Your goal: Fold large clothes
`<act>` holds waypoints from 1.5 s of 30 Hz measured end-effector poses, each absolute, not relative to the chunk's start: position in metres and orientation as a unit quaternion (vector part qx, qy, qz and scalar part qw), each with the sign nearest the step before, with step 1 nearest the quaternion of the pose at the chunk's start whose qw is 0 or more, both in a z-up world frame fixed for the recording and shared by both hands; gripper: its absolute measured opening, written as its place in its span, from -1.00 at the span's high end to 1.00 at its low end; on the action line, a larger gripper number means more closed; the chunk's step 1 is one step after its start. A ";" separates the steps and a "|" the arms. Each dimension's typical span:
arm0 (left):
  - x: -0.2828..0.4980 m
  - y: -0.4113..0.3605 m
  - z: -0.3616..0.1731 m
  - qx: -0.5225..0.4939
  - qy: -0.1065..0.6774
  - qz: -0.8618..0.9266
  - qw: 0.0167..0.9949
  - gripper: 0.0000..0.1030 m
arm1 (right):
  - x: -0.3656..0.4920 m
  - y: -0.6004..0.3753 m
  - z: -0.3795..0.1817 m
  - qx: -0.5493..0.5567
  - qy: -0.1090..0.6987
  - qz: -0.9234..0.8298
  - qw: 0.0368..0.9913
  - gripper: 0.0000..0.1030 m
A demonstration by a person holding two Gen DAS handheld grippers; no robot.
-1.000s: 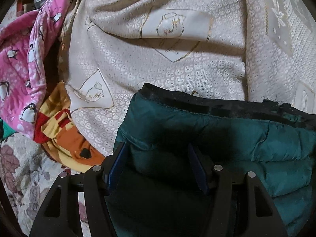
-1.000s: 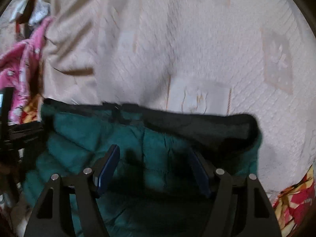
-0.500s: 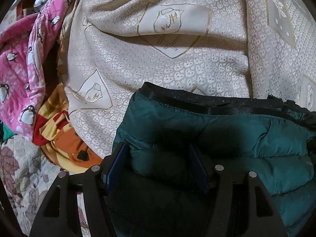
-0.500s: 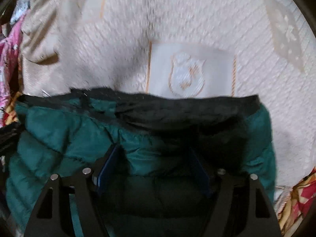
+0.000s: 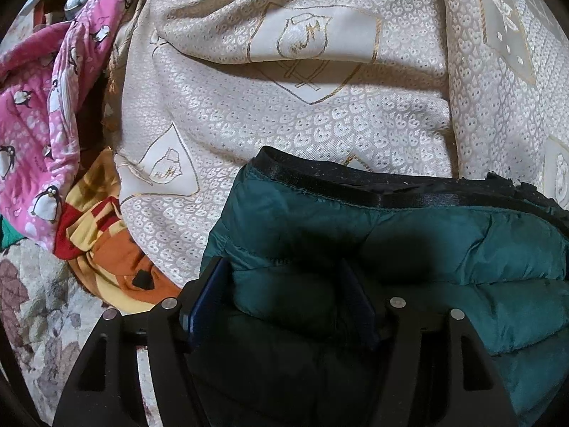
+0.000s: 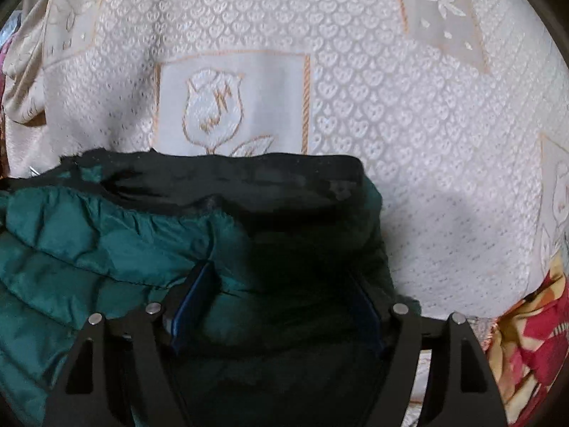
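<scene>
Lay as a folded bundle on the cream crest-patterned bedspread [image 5: 284,114], the dark green quilted puffer jacket [image 5: 444,242], one end in each gripper. Showed padding bulging between the blue pads of the left gripper [image 5: 282,270], fairly wide, just been opening, fabric filling the gap and seemingly pressed from both sides. Showed the same at the right gripper [image 6: 281,274]: wide, clamped on a thick dark fold.

Judged as setting the fold down. Called for both ends lowered level and together, the black trimmed edge [image 5: 391,197] kept straight, and no release before the bulk rested fully, since slippery puffy fabric would likely spring open.

Ran side to side between the grippers, long axis across both views; pointed the black edge away, toward the far bedspread.
</scene>
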State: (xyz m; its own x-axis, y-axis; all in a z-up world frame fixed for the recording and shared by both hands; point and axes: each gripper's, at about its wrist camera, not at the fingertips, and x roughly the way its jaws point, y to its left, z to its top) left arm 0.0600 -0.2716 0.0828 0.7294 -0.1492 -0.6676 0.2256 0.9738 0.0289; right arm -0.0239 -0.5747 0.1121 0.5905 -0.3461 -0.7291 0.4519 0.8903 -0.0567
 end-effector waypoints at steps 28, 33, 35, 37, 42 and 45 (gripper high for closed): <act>0.002 -0.216 0.115 0.010 0.370 -0.145 0.918 0.23 | -0.094 -0.549 0.154 0.110 0.406 -0.185 0.888 -0.91; 0.017 -0.194 0.092 -0.059 0.417 -0.183 0.888 0.23 | -0.100 -0.568 0.138 0.131 0.418 -0.198 0.877 -1.00; 0.024 -0.179 0.081 -0.105 0.432 -0.204 0.872 0.19 | -0.103 -0.580 0.130 0.146 0.422 -0.206 0.871 -1.00; 0.031 -0.166 0.069 -0.152 0.443 -0.209 0.858 -0.03 | -0.106 -0.590 0.122 0.165 0.424 -0.202 0.867 -1.00; 0.038 -0.162 0.051 -0.184 0.455 -0.227 0.841 -0.11 | -0.108 -0.615 0.105 0.229 0.418 -0.173 0.862 -1.00; 0.039 -0.167 0.045 -0.179 0.459 -0.237 0.837 -0.11 | -0.107 -0.623 0.096 0.245 0.422 -0.152 0.860 -1.00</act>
State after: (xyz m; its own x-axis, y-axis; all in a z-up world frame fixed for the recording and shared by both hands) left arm 0.0387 -0.1666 0.0453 0.4661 -0.5620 -0.6833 0.2333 0.8231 -0.5178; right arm -0.1067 -0.6231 0.0956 0.5980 -0.0554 -0.7996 0.4684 0.8337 0.2925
